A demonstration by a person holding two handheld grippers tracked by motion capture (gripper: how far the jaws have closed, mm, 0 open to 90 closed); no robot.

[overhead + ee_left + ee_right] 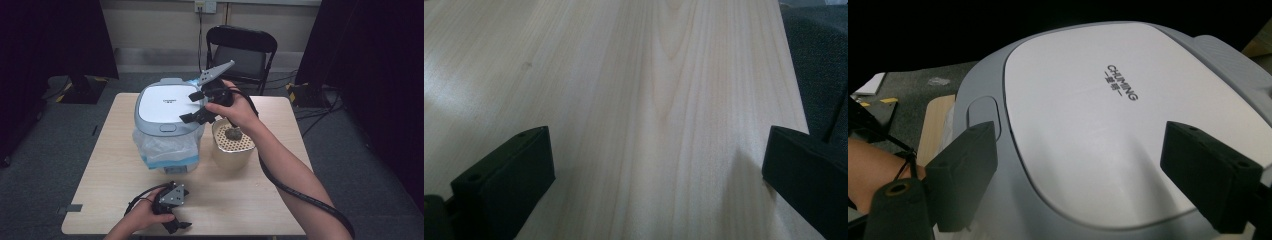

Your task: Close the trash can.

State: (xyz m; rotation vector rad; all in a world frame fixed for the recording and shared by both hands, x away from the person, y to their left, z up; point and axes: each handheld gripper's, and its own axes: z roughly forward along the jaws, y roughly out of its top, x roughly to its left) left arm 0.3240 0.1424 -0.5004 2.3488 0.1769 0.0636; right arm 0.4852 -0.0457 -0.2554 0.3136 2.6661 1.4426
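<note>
A person sits at a pale wooden table (235,210), a two-jaw gripper in each hand. In the centre of the high view stands a grey-and-white lidded bin (167,112) lined with a clear plastic bag (162,145) that bulges out beneath its rim. Just to its right in the frame stands a cream perforated pot (232,147) with a dark lump on top.

The right gripper (192,106) hovers over the right-hand part of the bin's lid, jaws spread apart and holding nothing. In the right gripper view the white lid panel (1083,125) lies between and beyond the black jaws, with a small oval push button (983,112) at the upper left. The left gripper (177,226) rests low in the frame on the table, jaws released and empty.

The lid looks like smooth, hard plastic: stiff, light, and probably slippery for pads. It offers little edge to pinch, so the push button at the front rim seems the sensible place to act.
</note>
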